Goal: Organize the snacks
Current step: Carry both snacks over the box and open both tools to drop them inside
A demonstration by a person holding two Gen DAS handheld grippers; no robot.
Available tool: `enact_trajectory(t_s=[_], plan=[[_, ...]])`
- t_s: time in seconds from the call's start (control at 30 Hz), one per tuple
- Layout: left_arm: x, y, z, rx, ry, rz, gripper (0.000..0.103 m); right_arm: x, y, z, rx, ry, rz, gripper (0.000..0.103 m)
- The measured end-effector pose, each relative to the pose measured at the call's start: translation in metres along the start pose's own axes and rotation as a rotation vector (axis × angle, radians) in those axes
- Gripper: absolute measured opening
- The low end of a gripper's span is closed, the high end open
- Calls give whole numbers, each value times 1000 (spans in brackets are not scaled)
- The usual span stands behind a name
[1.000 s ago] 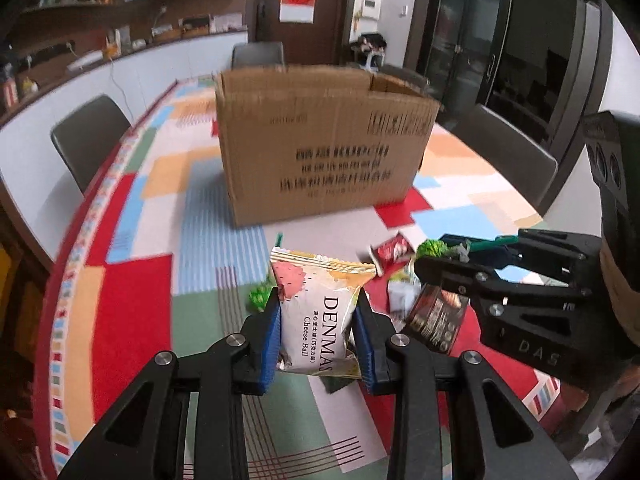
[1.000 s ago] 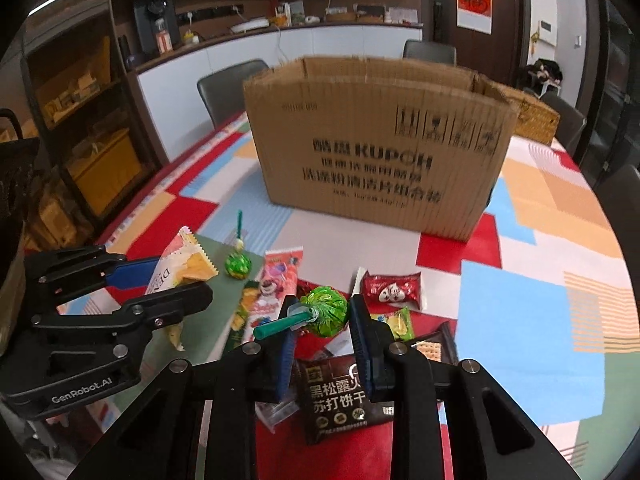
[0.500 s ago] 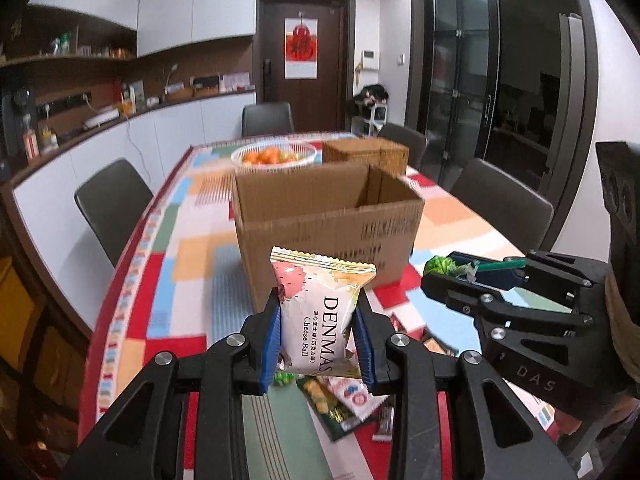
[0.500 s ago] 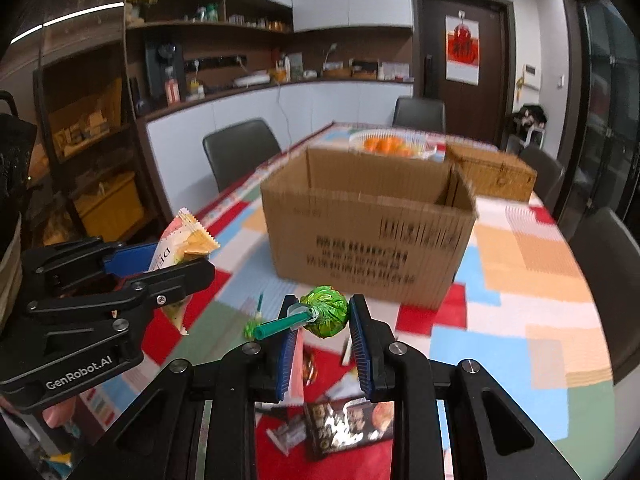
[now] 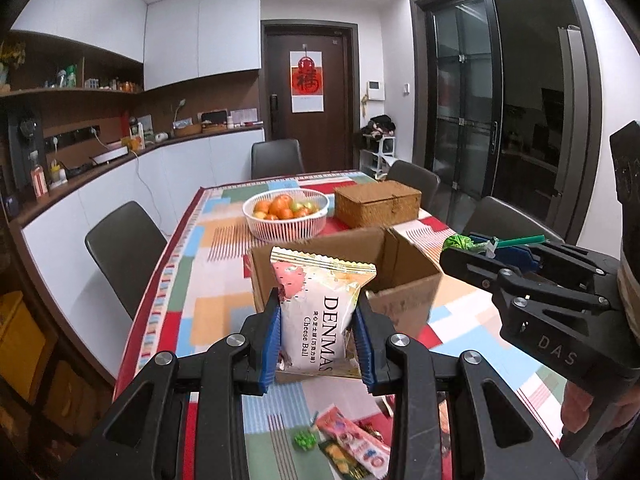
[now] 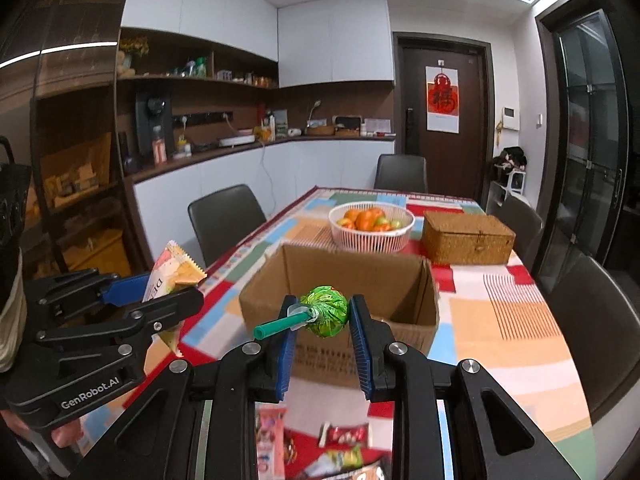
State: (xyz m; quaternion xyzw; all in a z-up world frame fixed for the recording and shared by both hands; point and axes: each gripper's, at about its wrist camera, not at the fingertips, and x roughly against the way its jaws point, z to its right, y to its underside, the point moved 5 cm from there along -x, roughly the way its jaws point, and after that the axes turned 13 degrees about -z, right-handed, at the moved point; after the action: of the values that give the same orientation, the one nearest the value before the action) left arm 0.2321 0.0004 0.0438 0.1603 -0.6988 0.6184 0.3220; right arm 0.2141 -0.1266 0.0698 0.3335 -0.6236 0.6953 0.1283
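Observation:
My left gripper [image 5: 317, 326] is shut on a white DENMAS cheese ball bag [image 5: 318, 316] and holds it up just in front of the open cardboard box [image 5: 404, 276]. My right gripper [image 6: 322, 330] is shut on a green lollipop [image 6: 324, 316] with a teal stick, also raised before the box [image 6: 360, 280]. The box interior looks empty from here. The right gripper also shows in the left wrist view [image 5: 452, 250], the left one in the right wrist view [image 6: 188, 286]. Loose snack packets [image 5: 352, 444] lie on the tablecloth below.
A white basket of oranges [image 5: 286, 214] and a wicker box [image 5: 376, 202] stand behind the cardboard box. Dark chairs [image 5: 124, 252] surround the long table with its colourful cloth [image 6: 520, 320]. More packets [image 6: 344, 436] lie near the front edge.
Both grippers have risen with their snacks, from low over the packets to above the box's rim level. The box's open top and the far table came into view.

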Motion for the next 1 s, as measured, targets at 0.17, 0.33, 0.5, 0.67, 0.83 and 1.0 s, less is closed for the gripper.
enact_trajectory(t_s=[0.17, 0.33, 0.5, 0.67, 0.83, 1.0], plan=[[-16, -22, -12, 5, -22, 4, 33, -15, -20, 4, -5, -3, 5, 27], [-39, -40, -20, 6, -7, -25, 33, -40, -40, 12, -24, -16, -18, 27], [-74, -55, -27, 26, 32, -91, 33, -64, -50, 22, -47, -18, -52, 27], [-110, -62, -34, 66, 56, -174, 32, -94, -58, 31, -55, 0, -106, 27], [-134, -66, -37, 94, 53, -225, 35, -120, -61, 40, -65, 22, -152, 27], [-129, -62, -43, 105, 6, -212, 53, -136, -60, 50, -87, 73, -195, 56]])
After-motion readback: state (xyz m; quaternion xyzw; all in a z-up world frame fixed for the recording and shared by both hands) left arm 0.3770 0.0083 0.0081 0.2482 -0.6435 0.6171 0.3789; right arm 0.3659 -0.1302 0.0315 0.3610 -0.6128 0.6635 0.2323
